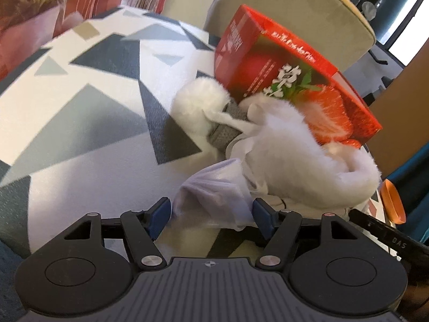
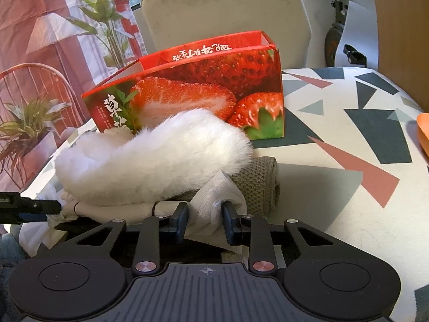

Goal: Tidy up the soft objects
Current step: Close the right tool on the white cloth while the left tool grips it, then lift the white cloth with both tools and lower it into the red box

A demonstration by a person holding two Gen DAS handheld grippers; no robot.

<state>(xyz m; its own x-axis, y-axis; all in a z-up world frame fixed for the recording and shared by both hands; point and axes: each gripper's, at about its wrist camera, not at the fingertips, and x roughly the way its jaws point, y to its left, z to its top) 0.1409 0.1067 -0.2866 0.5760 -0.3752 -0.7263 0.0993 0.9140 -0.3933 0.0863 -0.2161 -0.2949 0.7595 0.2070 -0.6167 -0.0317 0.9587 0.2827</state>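
A pile of soft things lies on the patterned tablecloth (image 1: 80, 123) in front of a red strawberry box (image 1: 281, 80), also in the right wrist view (image 2: 203, 88). The pile holds a white fluffy piece (image 2: 150, 158), a grey knitted cloth (image 2: 260, 182) and thin white fabric (image 1: 214, 196). My left gripper (image 1: 211, 214) stands open with a fold of the white fabric between its fingers. My right gripper (image 2: 205, 220) is closed on a corner of white fabric (image 2: 214, 196) at the pile's near edge. The left gripper's finger (image 2: 29, 204) shows at left in the right wrist view.
A beige chair back (image 2: 222, 8) stands behind the box. An orange object (image 2: 423, 131) lies at the table's right edge, also in the left wrist view (image 1: 392, 201). A printed backdrop with plants (image 2: 40, 53) is at left. A wooden panel (image 1: 399, 123) stands at right.
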